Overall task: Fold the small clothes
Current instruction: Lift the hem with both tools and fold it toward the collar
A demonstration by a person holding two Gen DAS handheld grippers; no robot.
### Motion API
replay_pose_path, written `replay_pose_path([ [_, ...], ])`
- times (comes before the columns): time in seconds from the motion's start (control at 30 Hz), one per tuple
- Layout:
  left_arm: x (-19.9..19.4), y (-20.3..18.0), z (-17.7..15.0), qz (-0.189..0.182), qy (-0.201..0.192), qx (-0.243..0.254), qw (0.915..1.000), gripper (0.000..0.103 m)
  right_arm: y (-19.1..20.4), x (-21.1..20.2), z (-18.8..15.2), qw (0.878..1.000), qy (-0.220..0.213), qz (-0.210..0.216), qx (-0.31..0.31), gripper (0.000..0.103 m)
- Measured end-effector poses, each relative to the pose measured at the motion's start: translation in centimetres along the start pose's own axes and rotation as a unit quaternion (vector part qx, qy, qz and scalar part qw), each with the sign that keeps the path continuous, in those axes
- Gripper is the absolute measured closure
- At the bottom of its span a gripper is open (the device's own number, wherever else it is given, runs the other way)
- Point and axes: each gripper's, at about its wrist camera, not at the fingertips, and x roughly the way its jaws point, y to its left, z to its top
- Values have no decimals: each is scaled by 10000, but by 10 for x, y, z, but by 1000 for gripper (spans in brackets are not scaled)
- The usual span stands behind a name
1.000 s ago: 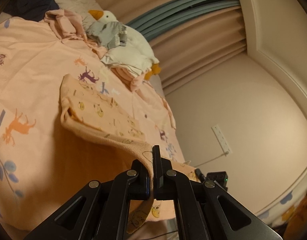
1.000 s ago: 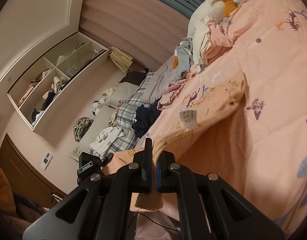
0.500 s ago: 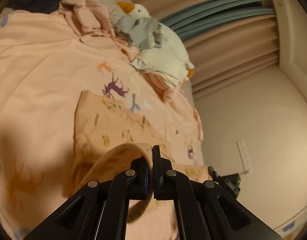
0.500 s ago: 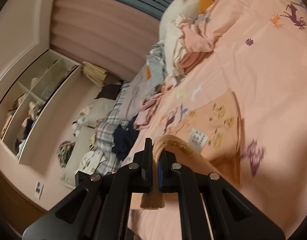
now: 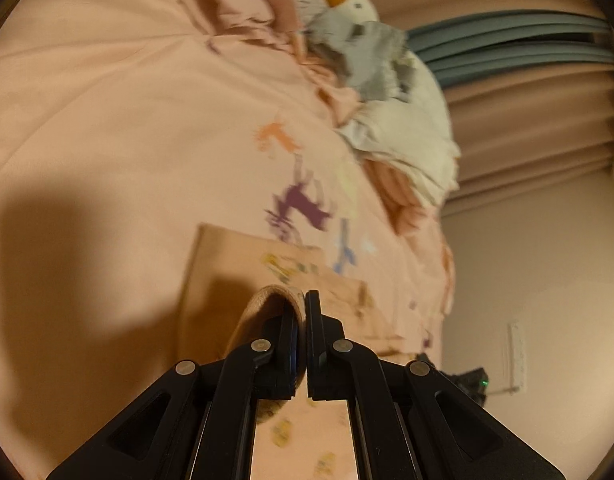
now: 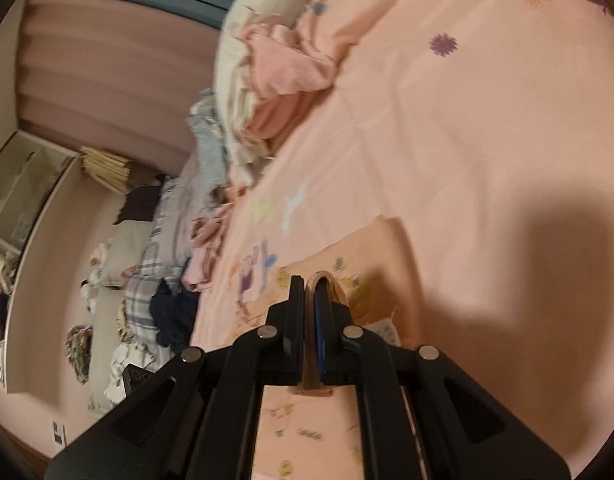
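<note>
A small peach garment [image 5: 243, 264] with little yellow prints lies on the pink animal-print bedspread [image 5: 107, 120]. My left gripper [image 5: 303, 304] is shut on one edge of it, the cloth looping over the left finger. My right gripper [image 6: 309, 292] is shut on another edge of the same garment [image 6: 359, 248]. Both hold their edges low, folded over the far part that lies flat. A white care label [image 6: 387, 330] shows beside the right gripper.
A white plush goose [image 5: 387, 92] draped with grey and pink clothes lies at the head of the bed, by the curtains [image 5: 527, 120]. Heaped clothes [image 6: 211, 184], a plaid blanket [image 6: 143, 288] and wall shelves [image 6: 11, 208] lie left of the bed.
Both grippers have carried the held garment edges forward and down over the flat part. The lifted fold has dropped from a high arc to a low loop near the bedspread.
</note>
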Motion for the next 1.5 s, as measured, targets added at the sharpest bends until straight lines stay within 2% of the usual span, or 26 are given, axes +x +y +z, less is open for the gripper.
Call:
replay_pose_path([
  [0.1,8,13,7,412,-54,-172,9990,103,-9,12,6,9995,127,-258,117,95],
  [0.2,10,27,14,470,-9,-432,9980,103,-17,19,10,9985,220,-406,278,91],
  [0.27,8,30,16,416,99,-505,9978,103,-20,20,13,9979,260,-407,427,73],
  [0.33,3,24,17,606,61,-323,9976,103,-18,14,14,9983,184,-330,441,68],
  [0.43,-14,11,19,892,-133,10,9959,103,-5,-2,19,9985,-85,-501,182,57],
  [0.57,-32,-15,5,1012,-81,743,9921,103,14,-23,14,9989,-139,-375,-239,57],
  [0.63,-32,-30,-12,1001,132,1206,9876,103,30,-28,3,9957,26,-495,-780,62],
  [0.7,-25,-45,-35,1008,449,1669,9798,103,47,-28,-16,9877,271,-621,-1410,71],
  [0.83,-6,-61,-71,1036,964,2275,9634,103,61,-11,-49,9707,742,-881,-2109,80],
  [0.97,26,-63,-91,1527,1312,2722,9409,103,62,16,-69,9484,1110,-1333,-2655,80],
  [1.03,41,-60,-90,1775,1362,2786,9340,103,59,30,-72,9368,1229,-1628,-2841,80],
  [1.13,52,-58,-75,1754,1275,2633,9400,103,60,47,-69,9204,1241,-1981,-3133,83],
  [1.23,64,-64,-53,1720,1052,2535,9461,103,66,63,-54,9173,1143,-2068,-3205,83],
  [1.37,77,-69,-14,1753,569,2165,9587,103,72,84,-19,9289,806,-2081,-2955,79],
  [1.47,74,-70,10,1566,179,1713,9725,103,75,85,5,9426,407,-1985,-2654,78],
  [1.5,72,-70,15,1540,104,1609,9748,103,77,82,12,9471,265,-1921,-2556,78],
])
